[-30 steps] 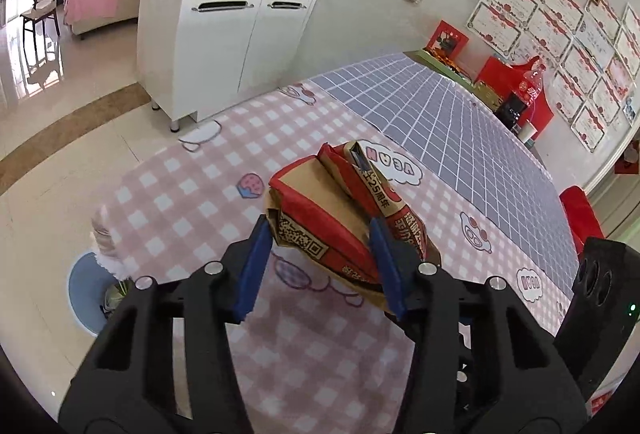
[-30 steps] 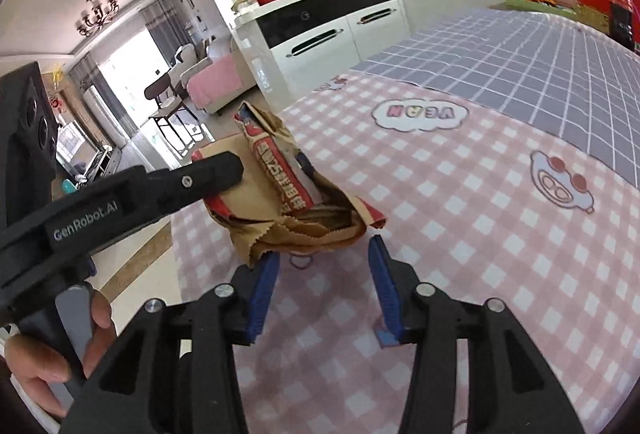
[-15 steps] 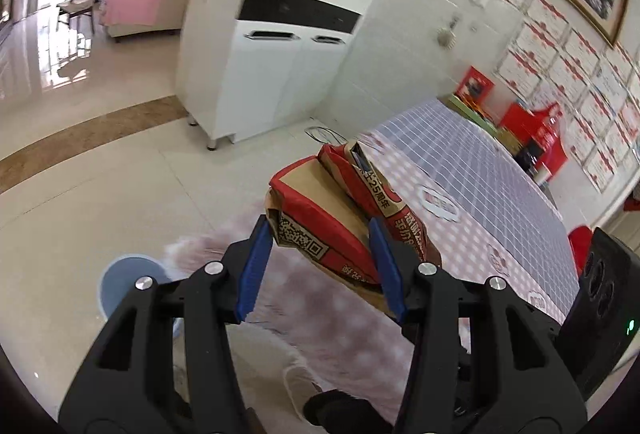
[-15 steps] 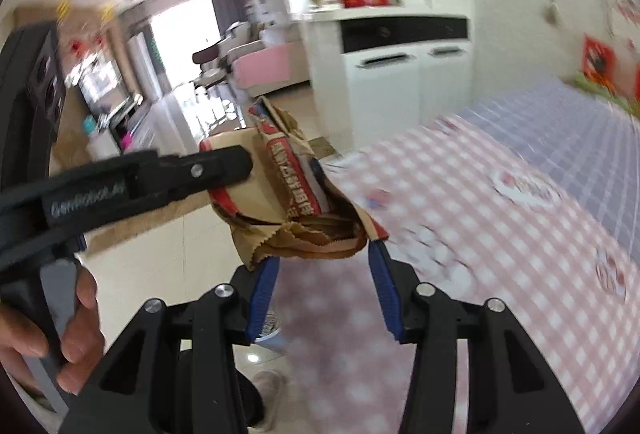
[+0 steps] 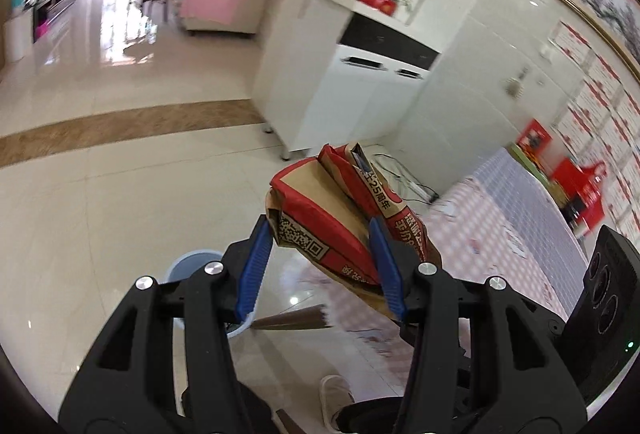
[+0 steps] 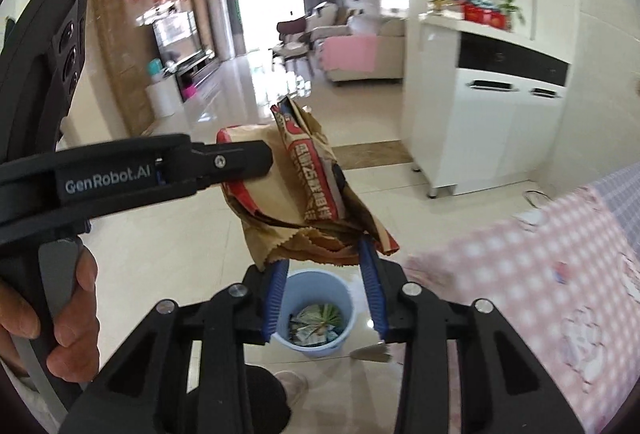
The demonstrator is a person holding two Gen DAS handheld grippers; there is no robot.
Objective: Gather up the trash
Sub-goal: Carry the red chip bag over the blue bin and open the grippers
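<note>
On the side of the left gripper [image 6: 244, 161], seen from the right wrist camera, the white brand mark "GenRobot.AI" is printed on the black body. The crumpled paper bag [image 5: 340, 218] carries a black QR code on its red and brown side, and a red band with white Chinese characters, where "25" can be read. Other characters on the bag are too crumpled to read.

**Colours and patterns**

Paper bag [image 5: 320, 222]: brown kraft, red bands, black QR code. Gripper pads [image 5: 252, 274]: blue, on black frames. Bin [image 6: 316, 314]: light blue. Tablecloth [image 6: 540, 274]: pink-white check, grey-lilac grid part. Cabinet [image 6: 500, 137]: white, black strip. Floor [image 5: 100, 193]: cream tile, brown band.
</note>
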